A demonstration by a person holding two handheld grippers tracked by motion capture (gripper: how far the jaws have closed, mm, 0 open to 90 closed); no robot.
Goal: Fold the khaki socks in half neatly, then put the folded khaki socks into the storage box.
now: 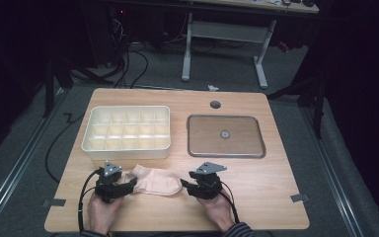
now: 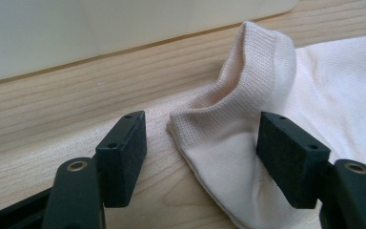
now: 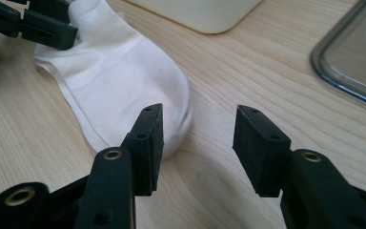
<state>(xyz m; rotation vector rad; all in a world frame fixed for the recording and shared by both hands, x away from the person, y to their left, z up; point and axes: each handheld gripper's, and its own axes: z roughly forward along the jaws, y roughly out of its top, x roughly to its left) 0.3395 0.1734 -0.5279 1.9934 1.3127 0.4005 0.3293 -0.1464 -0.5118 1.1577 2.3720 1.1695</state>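
Left gripper (image 1: 128, 186): we've got its jaws spread around the sock's ribbed cuff, no squeeze yet.
Sock (image 1: 156, 180): pale pink, lying flat between our two grippers, just in front of the divided tray (image 1: 127, 129).
Right gripper (image 1: 185, 186): jaws wide with nothing between them, at the toe end, bare table (image 1: 256, 182) beneath.

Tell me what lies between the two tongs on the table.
The pale sock spans the gap between left tongs and right tongs, seen in the high view.
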